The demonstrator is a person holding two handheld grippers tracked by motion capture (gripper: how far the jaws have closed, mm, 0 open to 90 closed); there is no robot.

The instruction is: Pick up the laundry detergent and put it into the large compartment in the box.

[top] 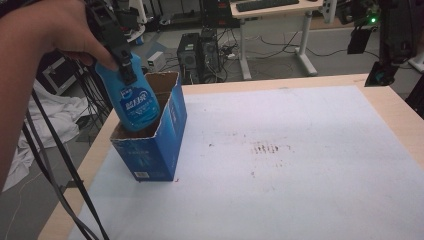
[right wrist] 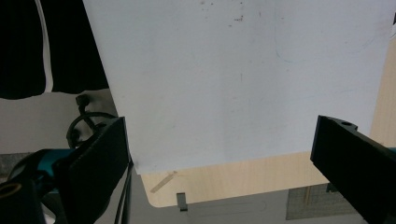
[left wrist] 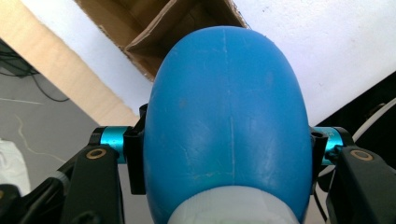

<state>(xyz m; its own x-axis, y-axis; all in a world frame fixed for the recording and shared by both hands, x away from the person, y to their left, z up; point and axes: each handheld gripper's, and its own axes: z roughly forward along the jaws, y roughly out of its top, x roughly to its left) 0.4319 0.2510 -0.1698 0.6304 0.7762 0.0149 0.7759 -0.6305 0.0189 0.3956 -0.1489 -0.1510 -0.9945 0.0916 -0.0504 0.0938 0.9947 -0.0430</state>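
Lowering the blue bottle into the open blue carton is the step in hand, by my reading. The left gripper has its jaws clamped on the bottle's upper body, the base already dipped below the carton's rim at the near-left corner of the opening — in the left gripper view the bottle bulges between the black jaws, the brown cardboard mouth beyond it. To do this well, I would keep the bottle upright and centred over the opening, clear of the torn front edge, and ease it straight down until the base meets the carton floor before the jaws part — a tilt could snag a flap or tip the carton, which nothing braces. Right of the carton the white table mat lies bare. The right gripper hangs wide and empty above that mat's edge.
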